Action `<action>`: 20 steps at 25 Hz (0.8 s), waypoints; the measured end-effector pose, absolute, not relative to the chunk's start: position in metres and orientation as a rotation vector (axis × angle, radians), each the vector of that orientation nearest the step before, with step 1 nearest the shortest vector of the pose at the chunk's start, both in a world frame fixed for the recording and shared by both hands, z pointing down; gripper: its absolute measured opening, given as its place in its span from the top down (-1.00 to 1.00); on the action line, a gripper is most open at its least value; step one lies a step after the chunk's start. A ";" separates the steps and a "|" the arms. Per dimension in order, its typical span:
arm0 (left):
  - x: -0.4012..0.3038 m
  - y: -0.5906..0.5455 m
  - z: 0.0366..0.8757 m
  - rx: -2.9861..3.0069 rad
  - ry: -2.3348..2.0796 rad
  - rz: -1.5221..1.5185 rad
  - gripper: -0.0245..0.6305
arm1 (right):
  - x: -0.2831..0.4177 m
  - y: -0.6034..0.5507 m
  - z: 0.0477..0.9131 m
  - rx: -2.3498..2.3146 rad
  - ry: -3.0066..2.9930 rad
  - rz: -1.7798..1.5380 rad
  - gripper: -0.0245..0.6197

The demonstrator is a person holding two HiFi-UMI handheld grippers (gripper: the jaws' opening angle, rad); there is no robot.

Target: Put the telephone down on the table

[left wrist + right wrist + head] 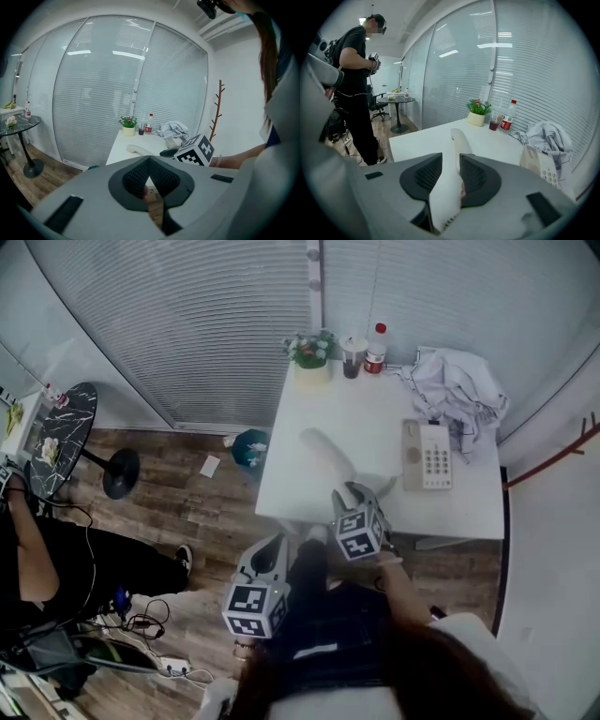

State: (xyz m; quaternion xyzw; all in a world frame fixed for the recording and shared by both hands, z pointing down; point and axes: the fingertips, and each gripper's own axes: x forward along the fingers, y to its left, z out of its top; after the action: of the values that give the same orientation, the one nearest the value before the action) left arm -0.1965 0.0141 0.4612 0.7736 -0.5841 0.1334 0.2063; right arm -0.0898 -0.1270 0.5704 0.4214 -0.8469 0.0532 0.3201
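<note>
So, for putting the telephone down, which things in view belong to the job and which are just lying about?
Job: curved white plastic telephone handset, clamped in the right hand-held gripper; beige keypad phone base; white rectangular table.
Lying about: green potted plant; red-capped clear bottle; dark drink cup; crumpled white cloth; round black side table.

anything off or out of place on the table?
The handset is off its base, clamped in the right gripper over the table. A crumpled cloth lies heaped by the base at the far right corner. No spill or damage shows.
</note>
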 end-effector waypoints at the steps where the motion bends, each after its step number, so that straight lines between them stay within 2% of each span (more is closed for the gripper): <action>1: -0.195 0.018 0.462 2.150 -1.628 0.369 0.90 | -0.087 -0.125 0.570 1.109 -2.223 0.132 0.57; 6: -0.190 0.034 0.465 2.142 -1.644 0.349 0.90 | -0.077 -0.114 0.568 1.122 -2.217 0.110 0.63; 12: -0.176 0.046 0.463 2.154 -1.641 0.345 0.90 | -0.065 -0.100 0.560 1.143 -2.233 0.094 0.85; 20: -0.151 0.054 0.459 2.206 -1.597 0.378 0.90 | -0.036 -0.086 0.554 1.201 -2.230 0.100 0.90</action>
State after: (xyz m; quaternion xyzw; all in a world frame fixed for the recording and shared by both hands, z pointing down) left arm -0.1512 0.0540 0.4594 0.7870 -0.5698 0.1347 0.1945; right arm -0.0359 -0.0865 0.5541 0.4521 -0.8396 0.0378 0.2986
